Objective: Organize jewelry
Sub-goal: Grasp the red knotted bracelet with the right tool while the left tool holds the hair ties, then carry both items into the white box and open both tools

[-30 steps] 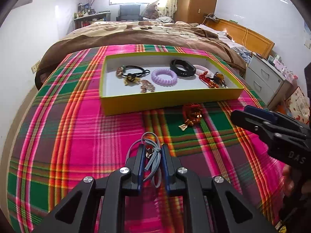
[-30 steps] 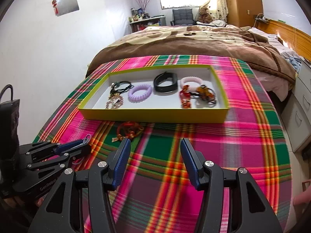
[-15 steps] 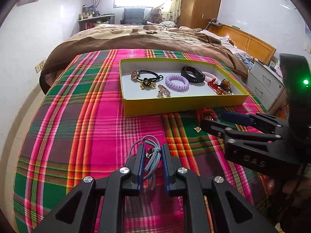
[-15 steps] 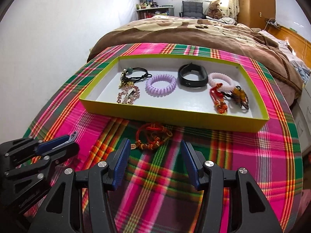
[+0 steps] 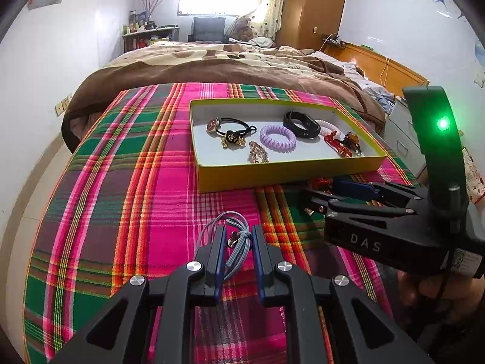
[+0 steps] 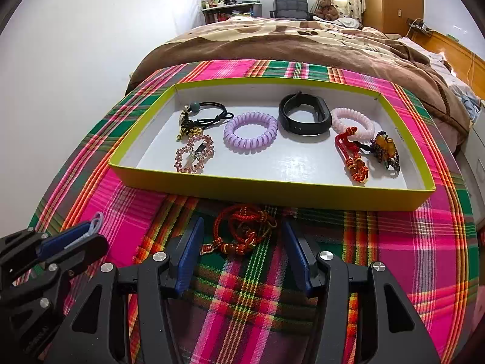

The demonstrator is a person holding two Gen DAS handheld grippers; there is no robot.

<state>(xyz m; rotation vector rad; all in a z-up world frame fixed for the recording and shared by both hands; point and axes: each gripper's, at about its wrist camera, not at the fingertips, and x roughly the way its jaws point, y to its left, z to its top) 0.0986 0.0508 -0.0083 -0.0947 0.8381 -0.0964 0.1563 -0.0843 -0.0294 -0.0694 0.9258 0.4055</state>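
Note:
My left gripper [image 5: 238, 236] is shut on a grey cord bracelet [image 5: 239, 244] and holds it above the plaid cloth, left of and in front of the yellow tray [image 5: 288, 179]. In the right wrist view the left gripper [image 6: 72, 239] shows at lower left with the grey cord [image 6: 95, 223] sticking out. My right gripper [image 6: 242, 236] is open, its fingers on either side of a red cord bracelet [image 6: 242, 232] lying on the cloth just before the tray [image 6: 272, 191]. The right gripper [image 5: 333, 194] also shows in the left wrist view.
The tray holds black hair ties [image 6: 206, 115], a pink rhinestone clip [image 6: 194, 153], a purple coil tie [image 6: 250, 132], a black band [image 6: 304, 118], a pink coil tie [image 6: 353, 121], a red cord charm [image 6: 351, 154] and an amber piece [image 6: 385, 148]. A brown blanket [image 6: 303, 45] lies beyond.
My right gripper has moved forward and down until its open fingers flank the red bracelet. My left gripper has drifted left and back, still holding the grey cord.

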